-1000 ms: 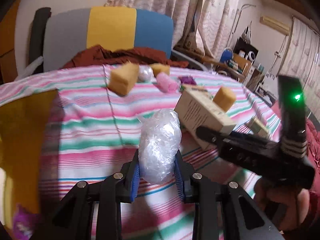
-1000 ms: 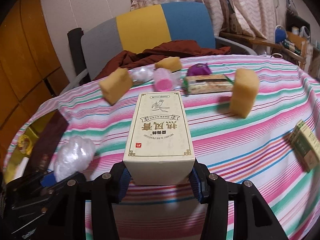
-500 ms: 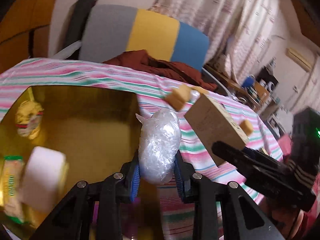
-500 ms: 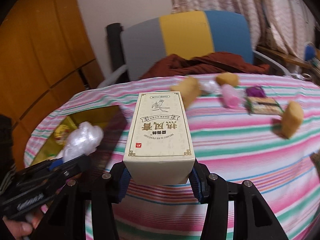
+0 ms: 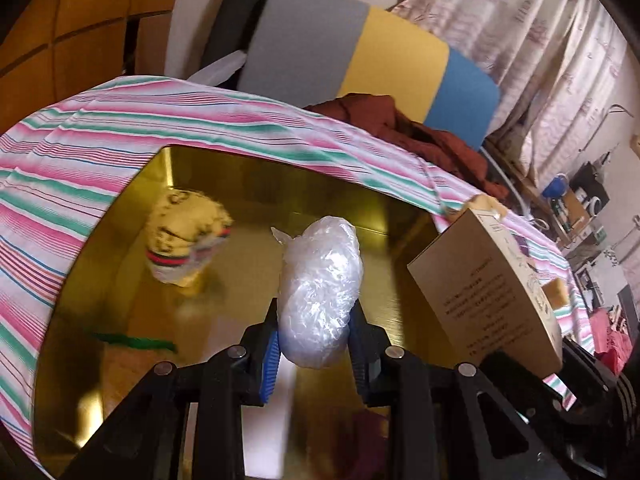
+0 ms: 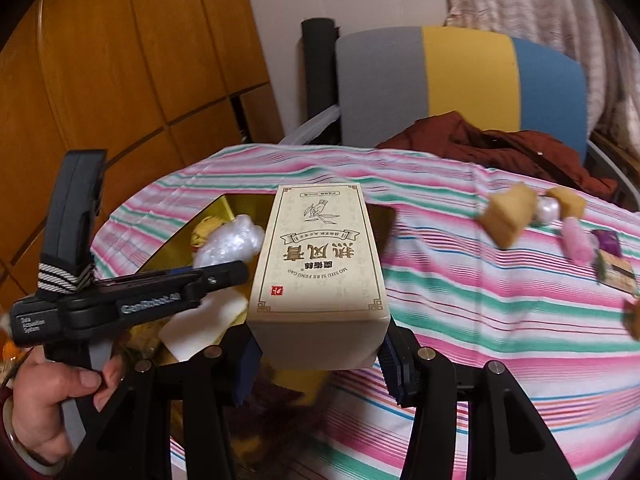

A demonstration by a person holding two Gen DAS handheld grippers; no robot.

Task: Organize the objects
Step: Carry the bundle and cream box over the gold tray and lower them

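My left gripper [image 5: 314, 340] is shut on a clear plastic-wrapped bundle [image 5: 320, 292] and holds it above the gold tray [image 5: 248, 184]. The bundle also shows in the right wrist view [image 6: 230, 242], with the left gripper [image 6: 224, 272] over the tray [image 6: 226, 204]. My right gripper [image 6: 320, 368] is shut on a cream printed box [image 6: 320, 256], held over the tray's right edge. The box shows at the right of the left wrist view [image 5: 488, 292]. In the tray lie a yellow patterned pouch [image 5: 184, 248] and a green-edged packet [image 5: 132, 342].
The round table has a pink, green and white striped cloth [image 6: 480, 280]. On it at the right lie yellow sponges [image 6: 508, 218], a pink roll [image 6: 576, 240], a purple item [image 6: 606, 238] and a snack bar [image 6: 616, 274]. A chair [image 6: 460, 88] with a red cloth stands behind.
Both grippers have swung left with their loads, from over the striped cloth to over the gold tray. The bundle now hangs above the tray's middle.
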